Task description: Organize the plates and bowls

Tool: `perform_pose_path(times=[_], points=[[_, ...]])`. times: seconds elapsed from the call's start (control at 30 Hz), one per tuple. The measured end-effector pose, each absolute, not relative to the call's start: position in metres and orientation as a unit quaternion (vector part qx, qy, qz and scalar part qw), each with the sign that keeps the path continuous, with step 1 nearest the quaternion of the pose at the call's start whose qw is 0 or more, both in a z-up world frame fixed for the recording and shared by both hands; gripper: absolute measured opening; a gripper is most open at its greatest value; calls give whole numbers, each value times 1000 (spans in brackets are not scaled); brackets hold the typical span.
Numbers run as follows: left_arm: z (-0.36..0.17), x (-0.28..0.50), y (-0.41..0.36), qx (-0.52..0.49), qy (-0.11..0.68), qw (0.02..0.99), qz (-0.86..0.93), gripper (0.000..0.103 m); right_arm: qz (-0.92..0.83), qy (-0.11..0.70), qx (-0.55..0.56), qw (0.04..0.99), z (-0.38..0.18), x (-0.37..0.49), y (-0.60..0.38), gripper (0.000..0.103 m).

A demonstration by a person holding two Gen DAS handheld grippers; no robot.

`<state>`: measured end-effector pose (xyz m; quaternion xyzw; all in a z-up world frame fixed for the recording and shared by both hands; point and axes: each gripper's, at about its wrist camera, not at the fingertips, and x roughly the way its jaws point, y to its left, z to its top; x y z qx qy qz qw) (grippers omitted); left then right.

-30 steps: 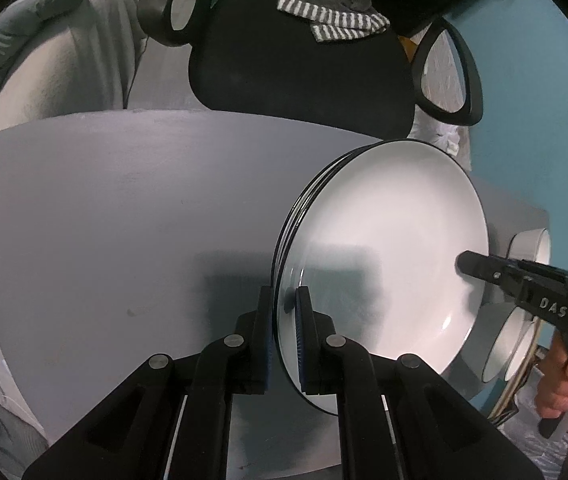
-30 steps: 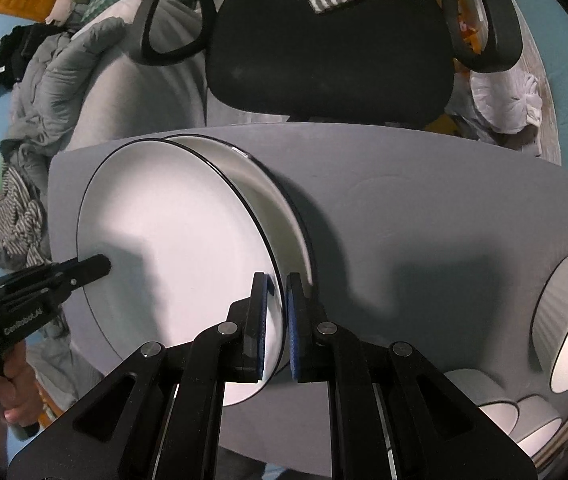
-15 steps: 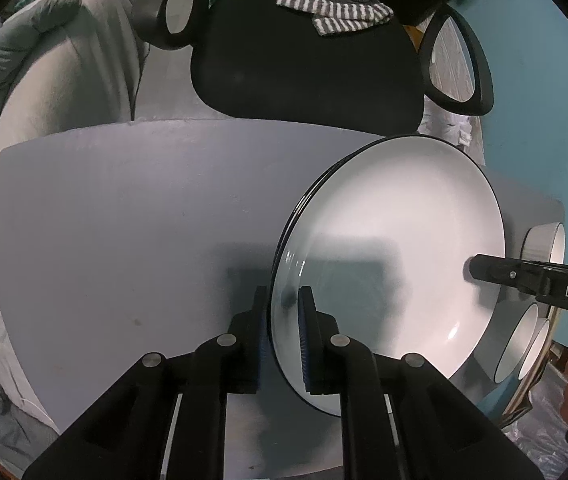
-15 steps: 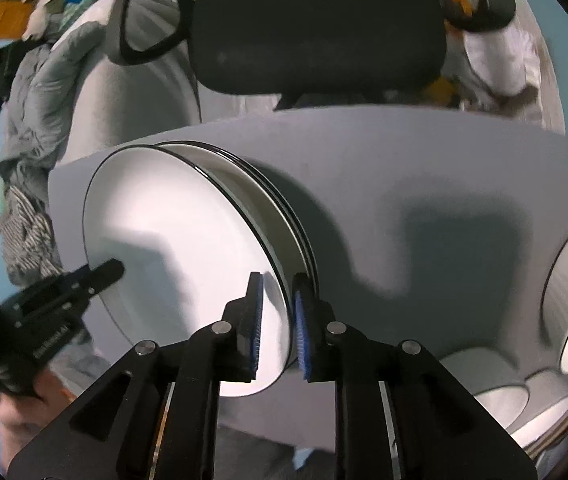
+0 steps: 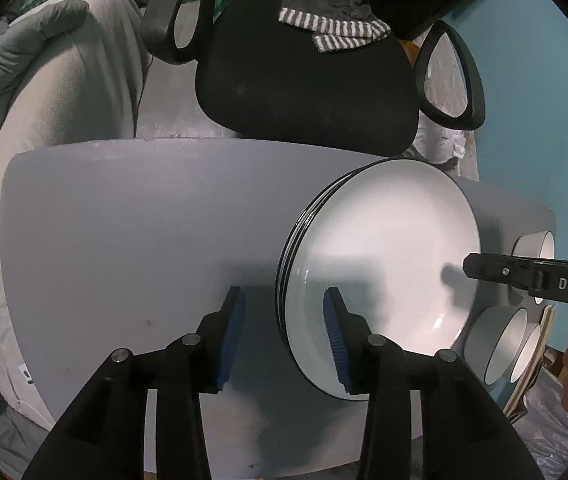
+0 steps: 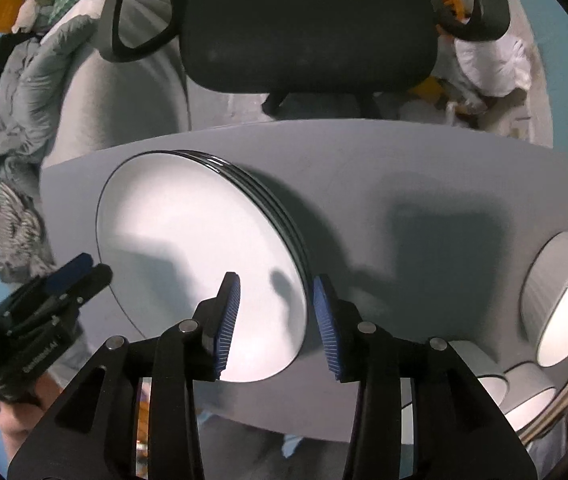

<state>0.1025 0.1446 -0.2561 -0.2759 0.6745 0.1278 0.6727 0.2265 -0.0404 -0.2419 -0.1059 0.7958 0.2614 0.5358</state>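
A stack of white plates with black rims lies on the grey table; it also shows in the right wrist view. My left gripper is open, its jaws either side of the stack's near rim. My right gripper is open too, straddling the opposite rim. Neither pad touches the plates. The right gripper shows at the right edge of the left wrist view, the left gripper at the lower left of the right wrist view. White ribbed bowls stand at the table's right end.
A black office chair with a striped cloth on it stands behind the table. A grey padded couch with a jacket is at the left. More bowls crowd the right edge beside a wooden board.
Both grippers were shut on the top plate's rim and have opened. The plate has come down flat onto the stack.
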Motion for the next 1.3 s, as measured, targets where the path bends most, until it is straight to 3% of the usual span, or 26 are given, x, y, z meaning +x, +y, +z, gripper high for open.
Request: perform_pose_path(times=[0.2, 0.3, 0.77, 1.3], points=[[-234, 98, 144, -267, 659, 690, 135, 53, 265, 780, -122, 553, -228, 225, -40, 40], [-219, 94, 142, -258, 651, 700, 140, 57, 268, 763, -138, 572, -210, 222, -43, 51], [-141, 63, 88, -218, 611, 750, 127, 79, 269, 688, -166, 653, -118, 204, -82, 64], [-83, 56, 21, -161, 597, 779, 102, 80, 247, 629, -123, 727, -47, 189, -153, 68]])
